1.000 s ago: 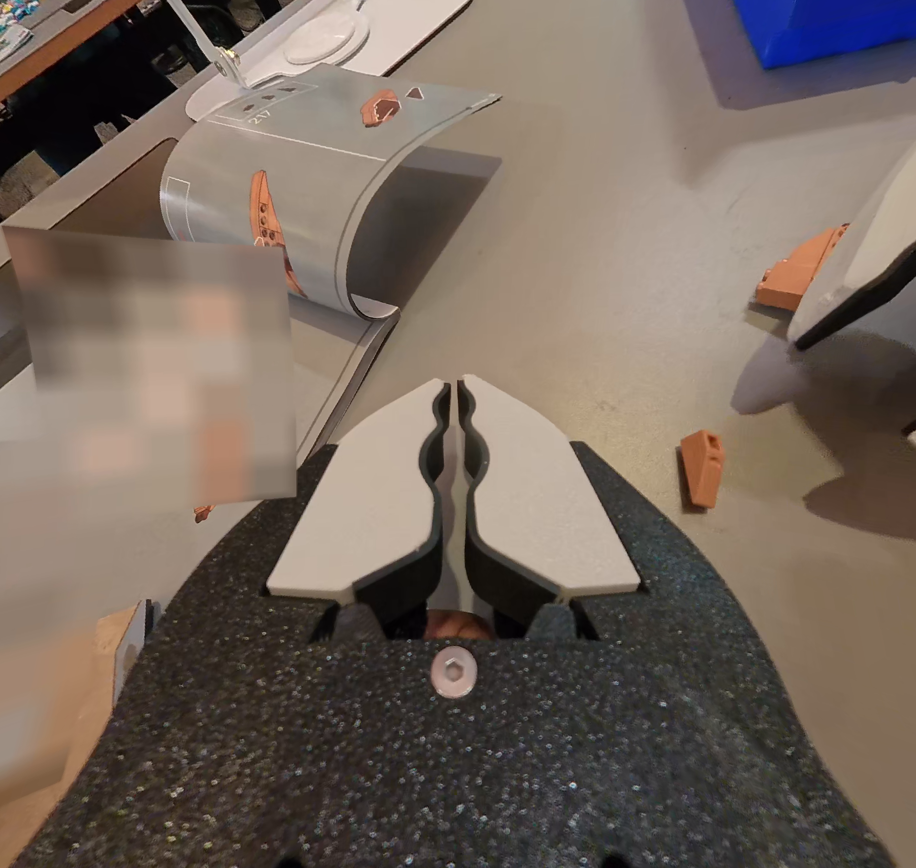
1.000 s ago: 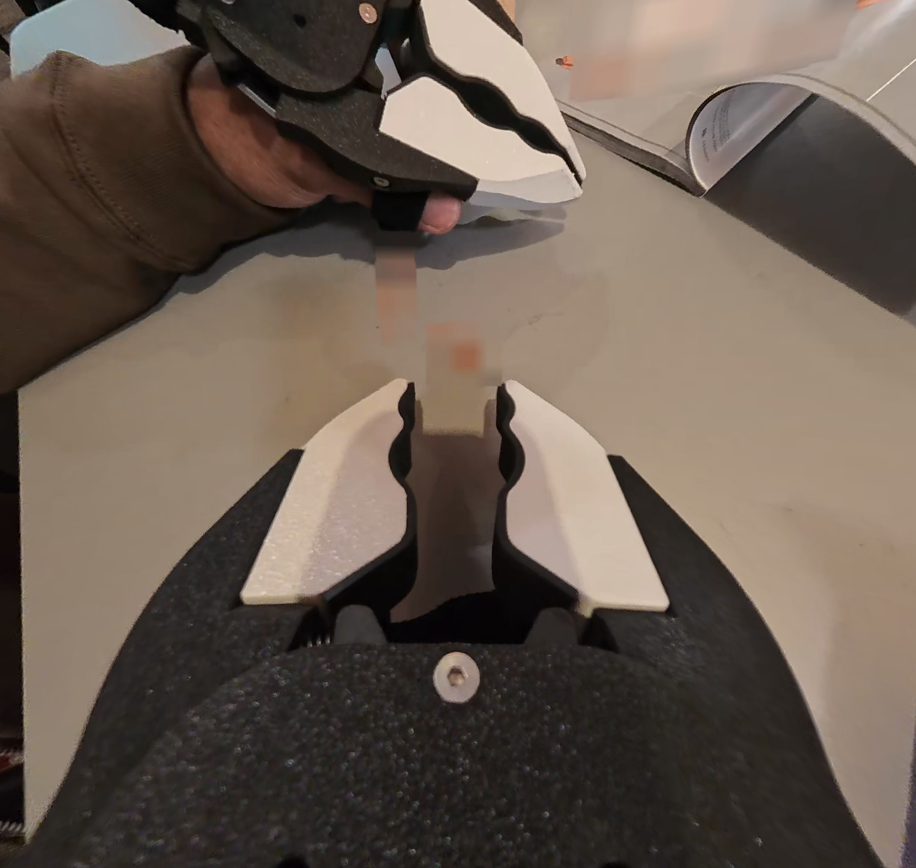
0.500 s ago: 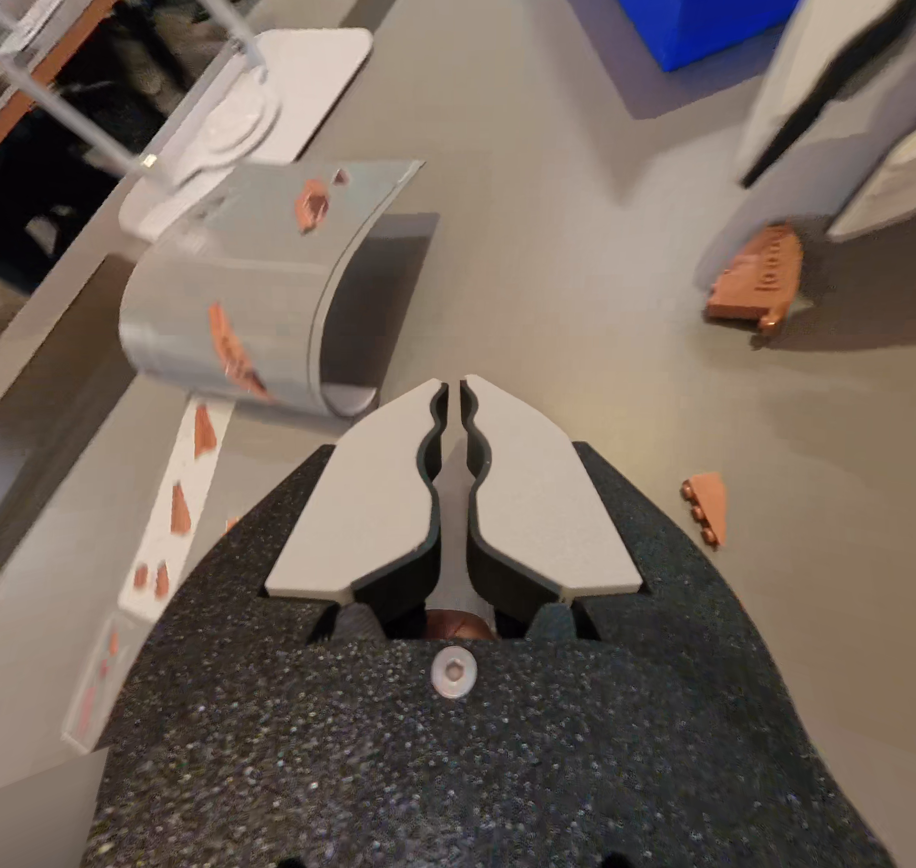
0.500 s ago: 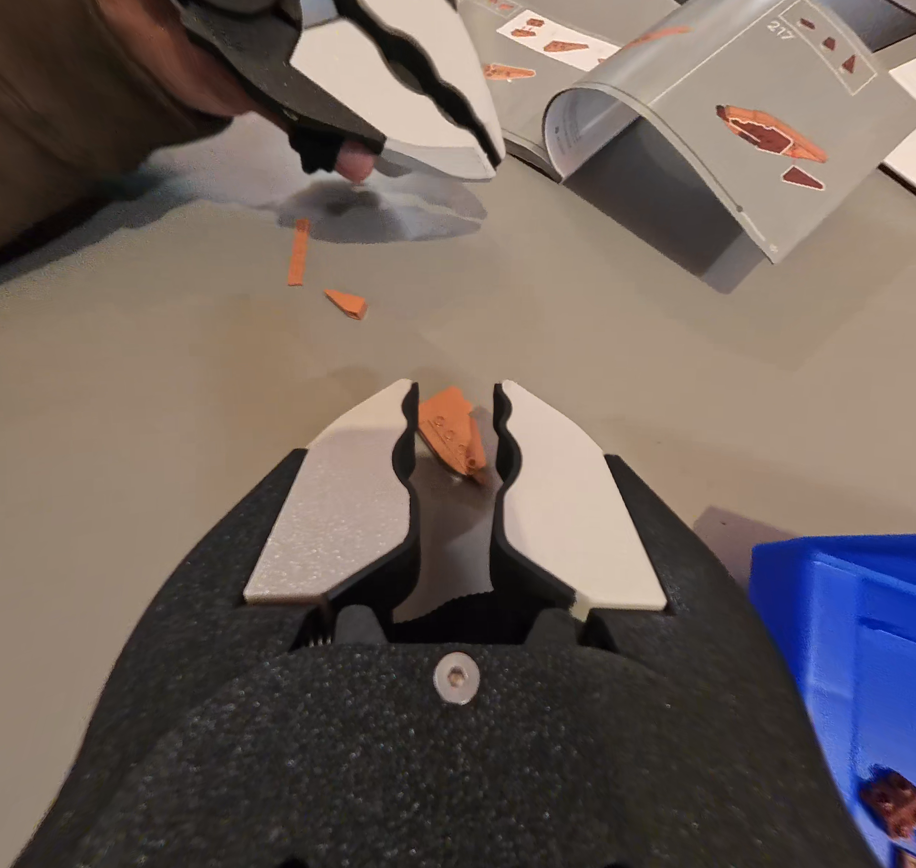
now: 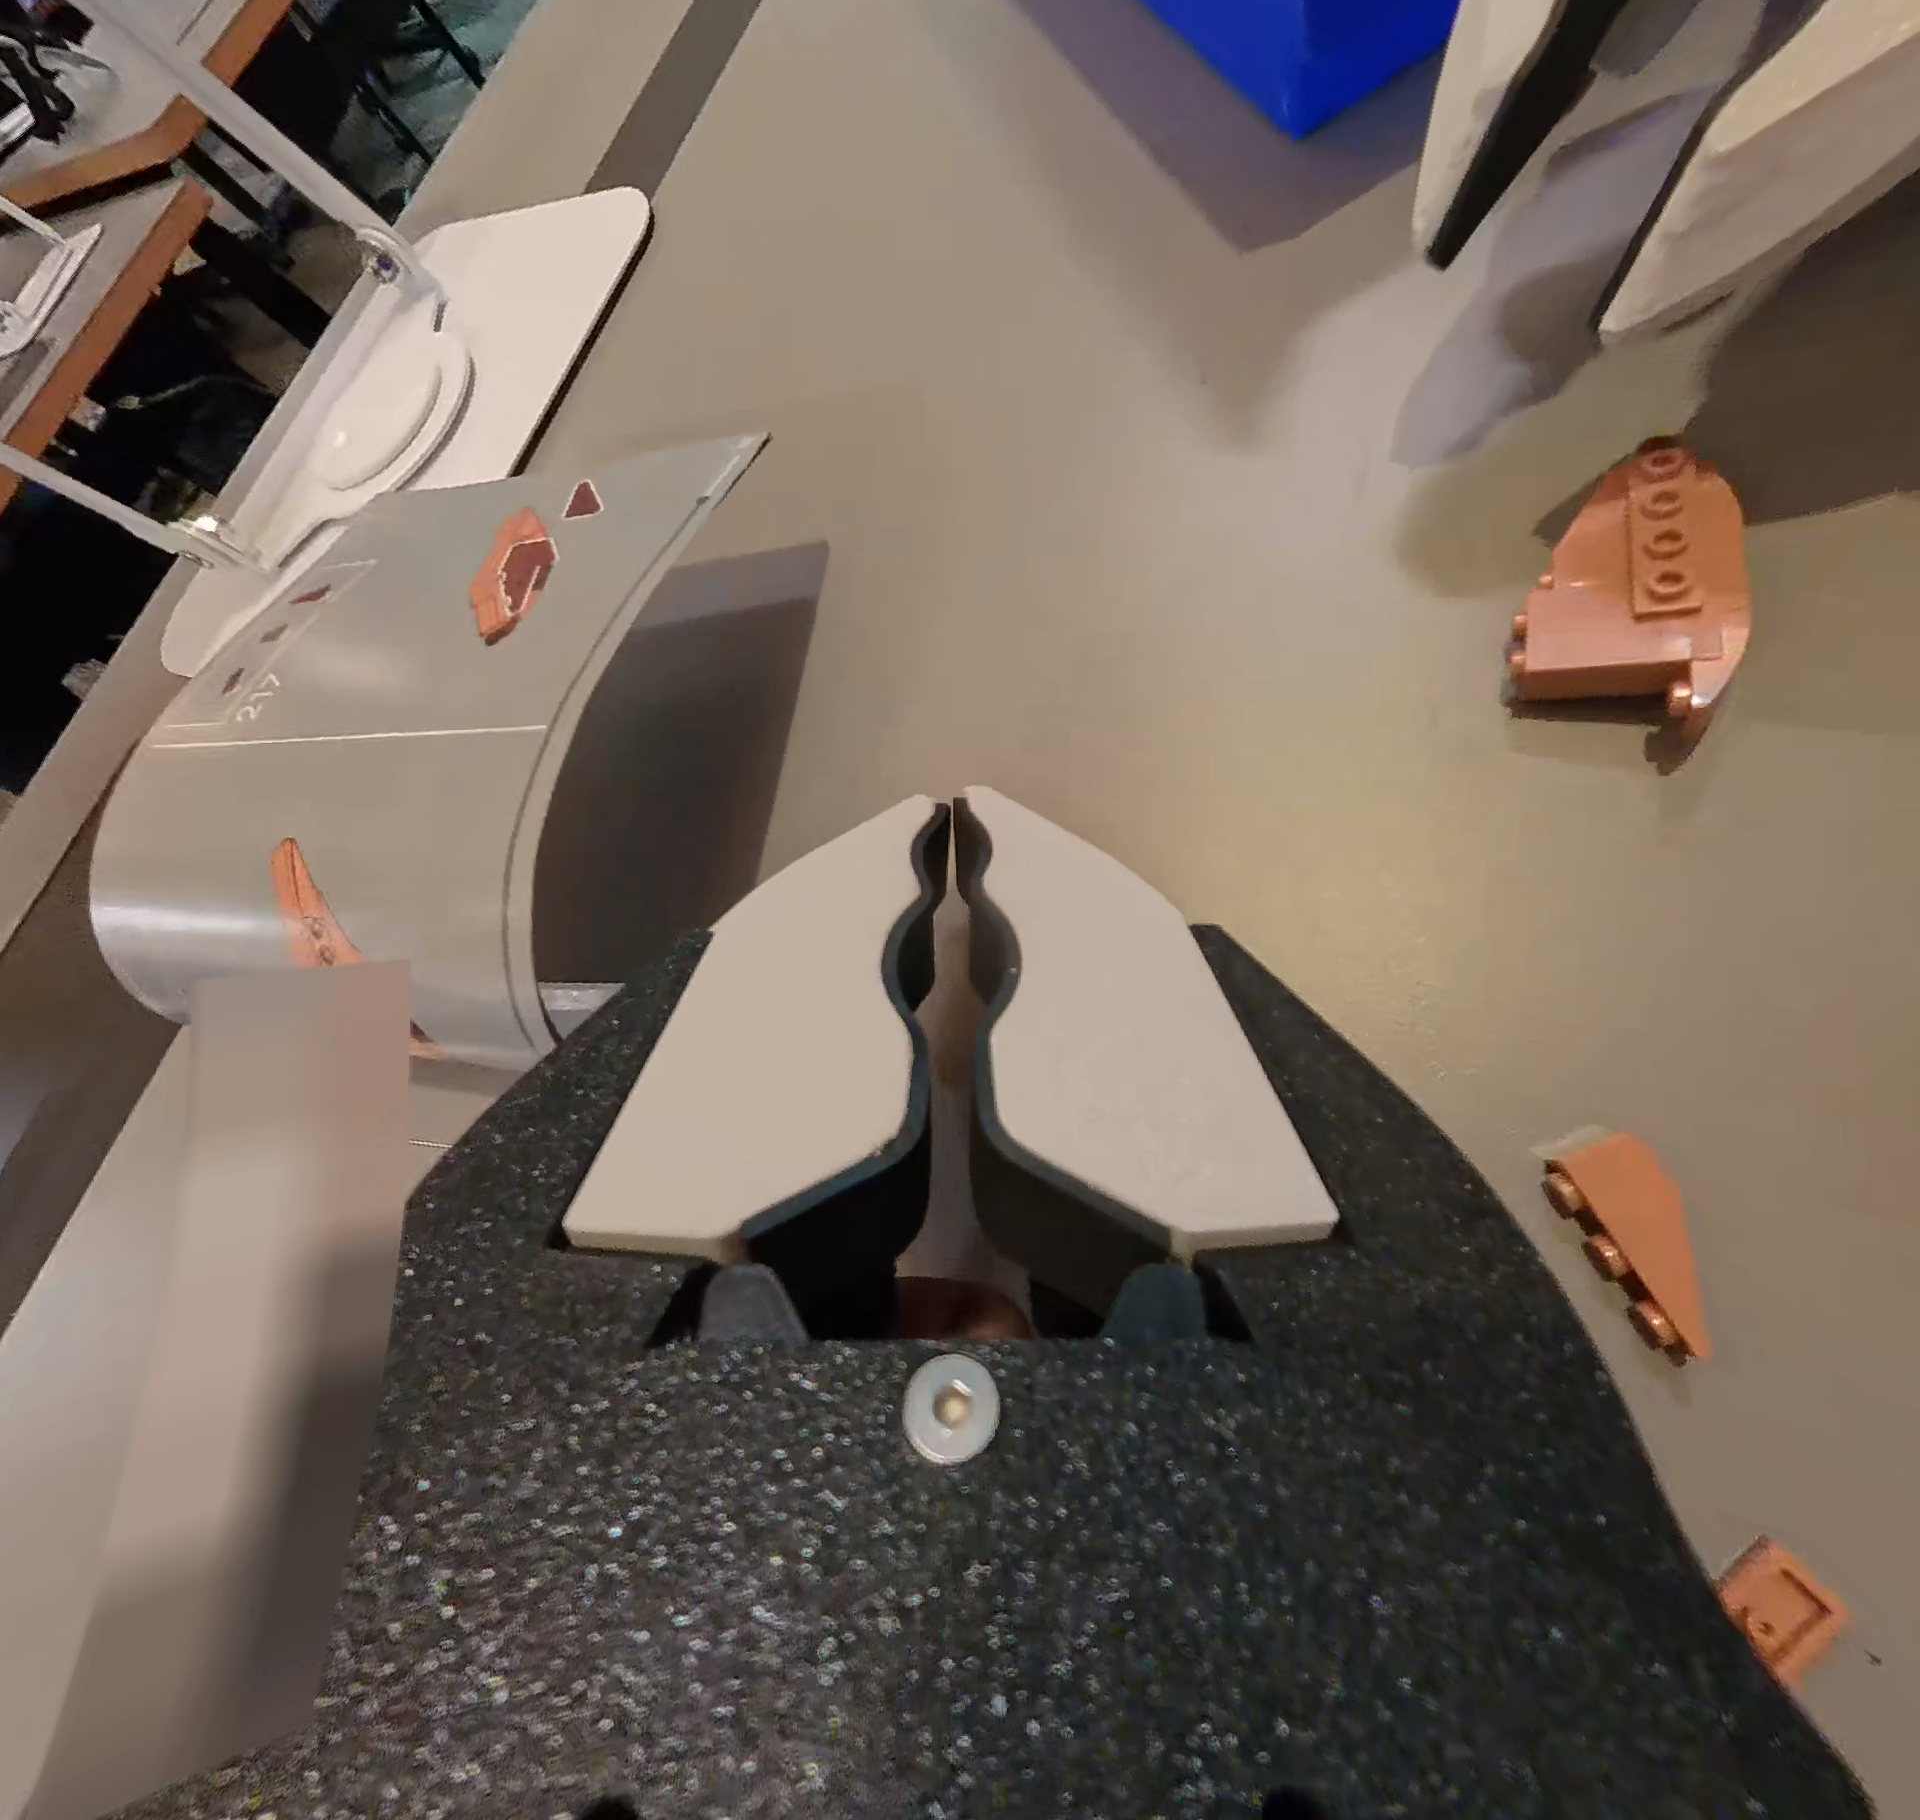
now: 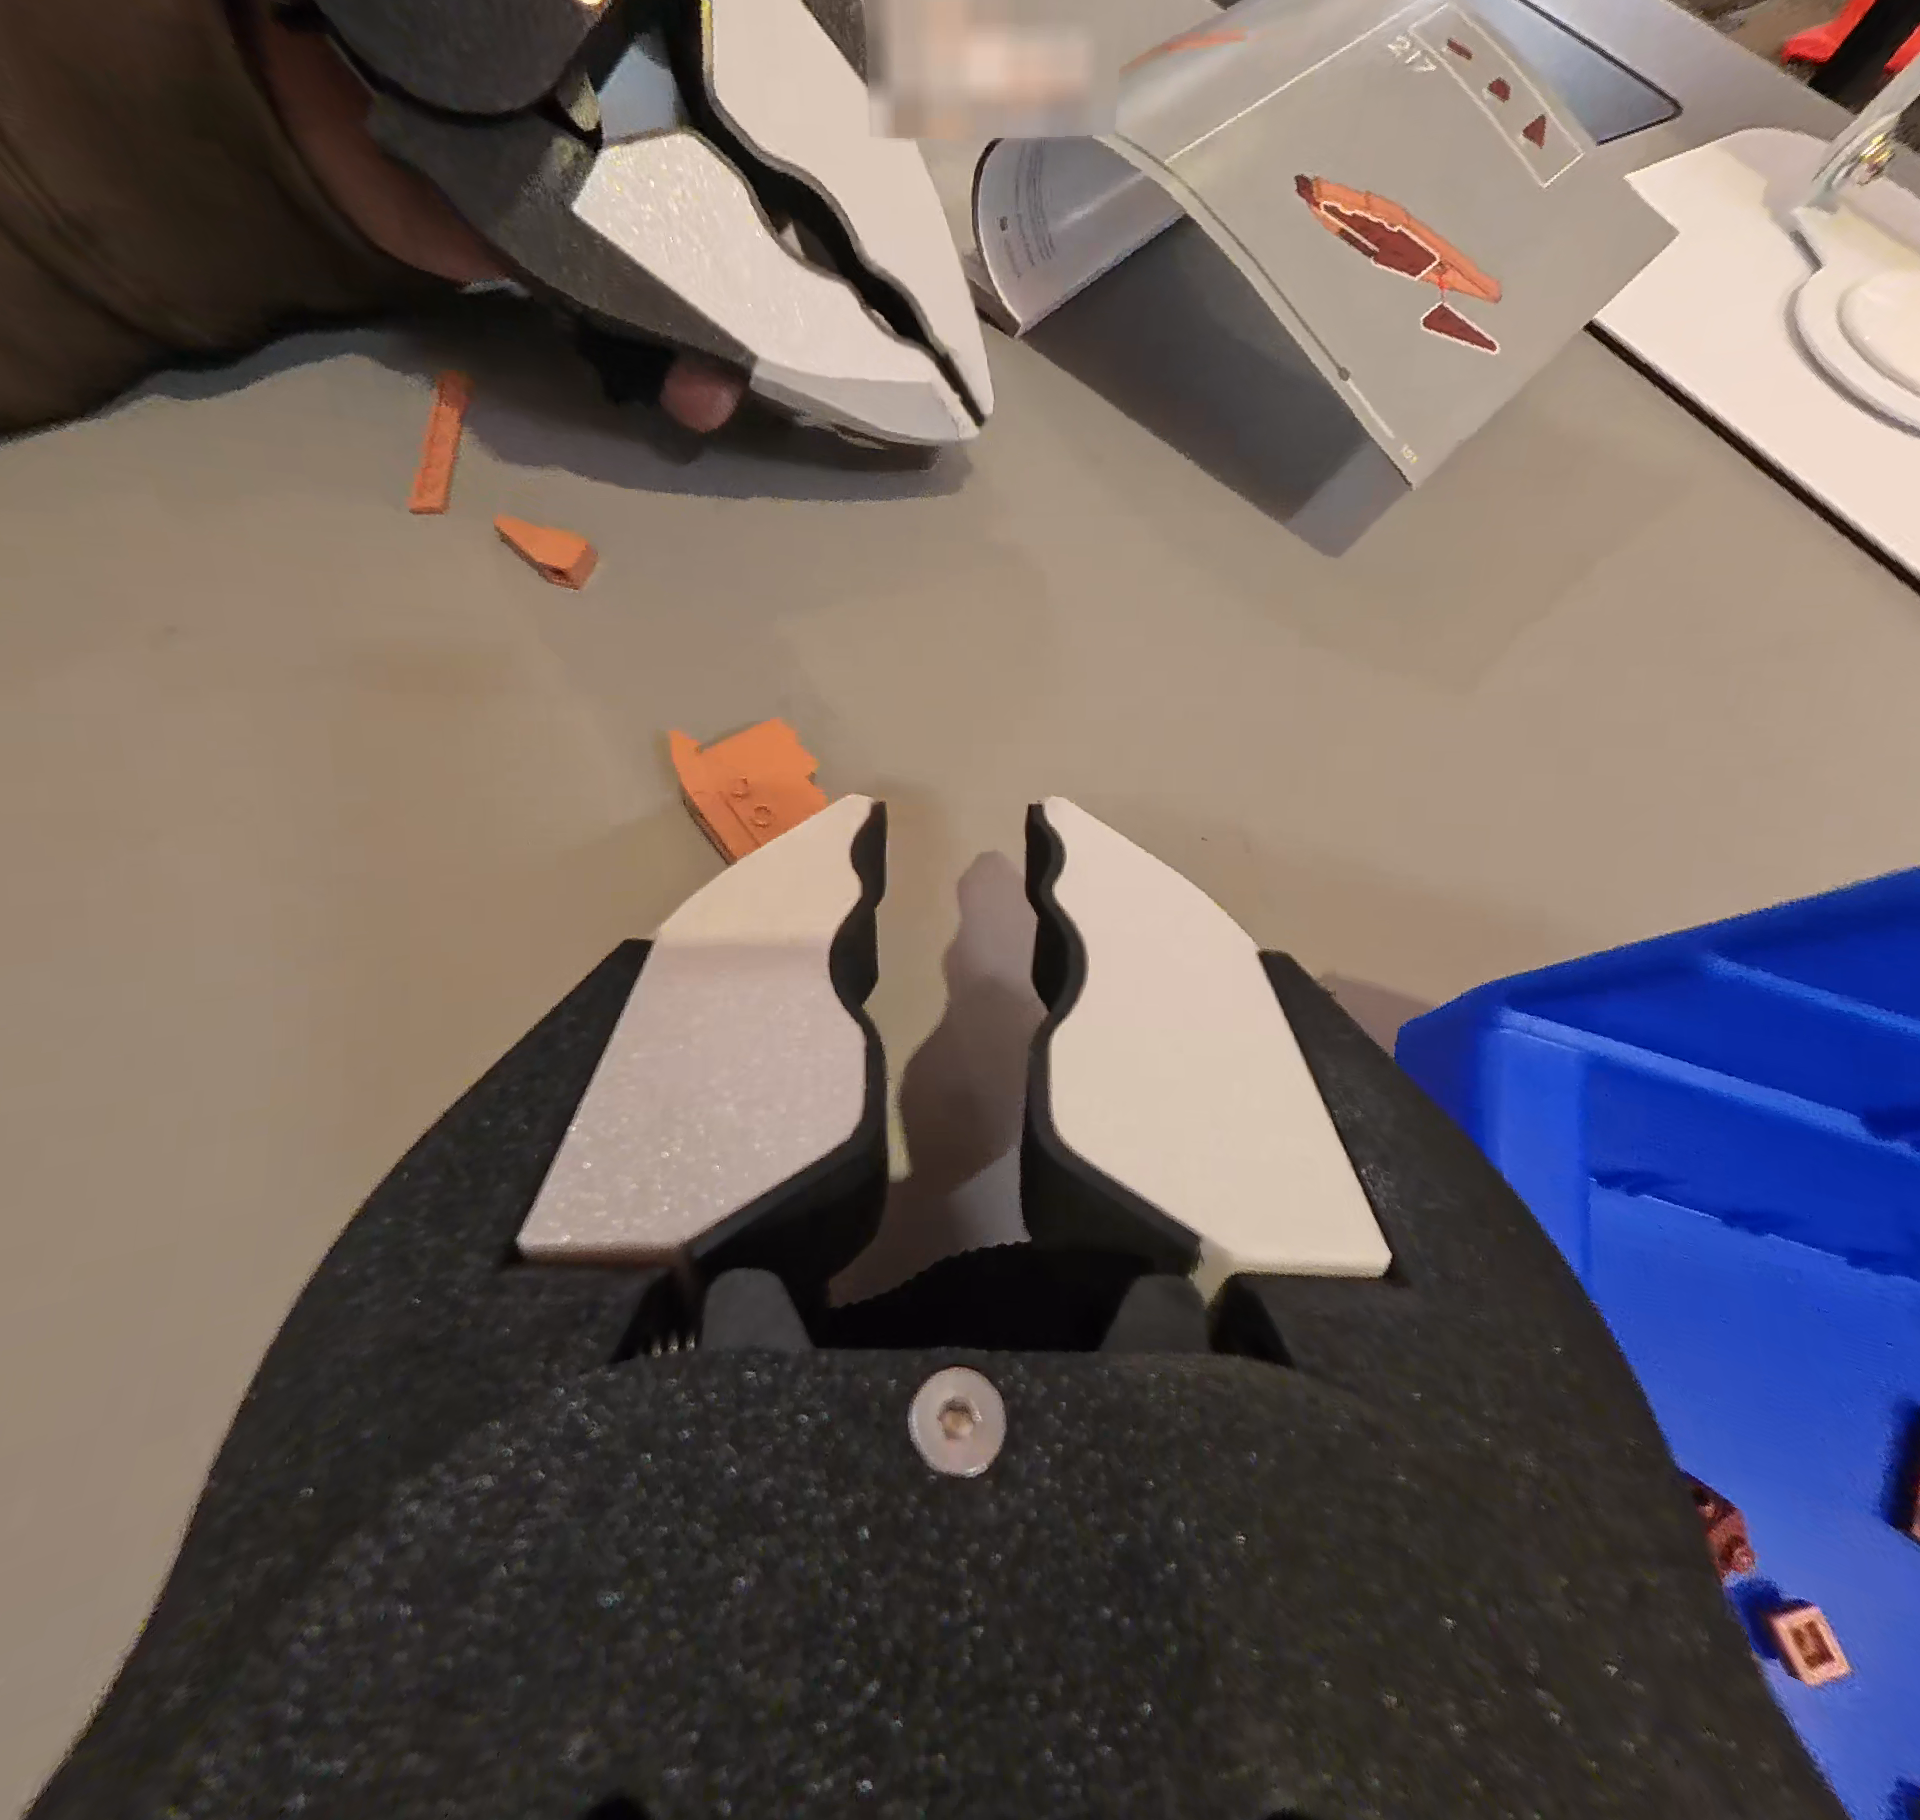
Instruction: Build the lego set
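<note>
Now your right tongs (image 6: 956, 809) are spread and empty.
You released the orange assembly (image 6: 743, 788) onto the worktop (image 6: 1247, 710); left tongs (image 5: 953, 804) stay pressed together.

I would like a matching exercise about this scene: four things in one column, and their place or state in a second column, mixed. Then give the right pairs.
Things:
1. left tongs
2. right tongs
3. orange lego assembly
4. blue bin

Place or state:
A. open, empty
B. lying on the grey table, just beyond the left fingertip of the right tongs
C. shut, holding nothing visible
D. at the right of the right tongs, small bricks inside

Pairs: 1-C, 2-A, 3-B, 4-D
</note>
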The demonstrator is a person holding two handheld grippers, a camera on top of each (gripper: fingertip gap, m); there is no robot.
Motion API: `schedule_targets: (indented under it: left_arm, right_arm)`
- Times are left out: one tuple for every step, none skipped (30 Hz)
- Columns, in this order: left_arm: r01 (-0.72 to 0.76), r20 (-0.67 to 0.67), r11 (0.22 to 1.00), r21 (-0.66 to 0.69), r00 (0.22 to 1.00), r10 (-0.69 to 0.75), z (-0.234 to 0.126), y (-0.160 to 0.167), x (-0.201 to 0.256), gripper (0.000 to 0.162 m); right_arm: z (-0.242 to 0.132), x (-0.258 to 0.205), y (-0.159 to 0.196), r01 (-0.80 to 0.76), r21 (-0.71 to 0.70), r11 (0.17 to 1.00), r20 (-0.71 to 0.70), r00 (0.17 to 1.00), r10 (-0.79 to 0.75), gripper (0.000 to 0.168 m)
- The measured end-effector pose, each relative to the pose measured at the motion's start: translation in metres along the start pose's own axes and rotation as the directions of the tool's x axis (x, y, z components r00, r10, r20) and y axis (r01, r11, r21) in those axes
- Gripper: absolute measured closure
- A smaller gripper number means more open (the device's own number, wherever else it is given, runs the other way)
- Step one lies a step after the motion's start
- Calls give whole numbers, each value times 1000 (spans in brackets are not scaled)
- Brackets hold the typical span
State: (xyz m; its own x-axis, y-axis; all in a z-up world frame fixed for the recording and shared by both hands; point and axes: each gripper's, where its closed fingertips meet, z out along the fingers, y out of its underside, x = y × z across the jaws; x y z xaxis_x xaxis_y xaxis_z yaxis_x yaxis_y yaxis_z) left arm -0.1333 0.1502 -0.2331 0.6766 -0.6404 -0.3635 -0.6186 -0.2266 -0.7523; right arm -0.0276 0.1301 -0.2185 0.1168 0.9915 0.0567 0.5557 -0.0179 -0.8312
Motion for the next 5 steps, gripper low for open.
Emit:
schedule_targets:
  left_arm:
    - [9,-3,1000,-1,1000,-9,0,0,-1,161]
    - [11,-5,1000,-6,1000,-11,1,1,-1,161]
    - [7,-4,1000,-11,1000,-7,2,1,-1,161]
    - [-3,-3,1000,-14,1000,3,3,1,0,162]
    - [-11,1,1000,-10,1000,11,4,0,0,162]
  right_arm:
    - [0,1,0,7,9,1000,-8,1000,-7,143]
    - [-1,2,0,10,18,1000,-14,1000,-9,143]
    - [-2,2,-1,9,32,999,-19,1000,-9,143]
    - [-4,3,-3,5,50,999,-24,1000,-4,144]
    - [-5,5,-4,-3,65,998,-30,1000,5,145]
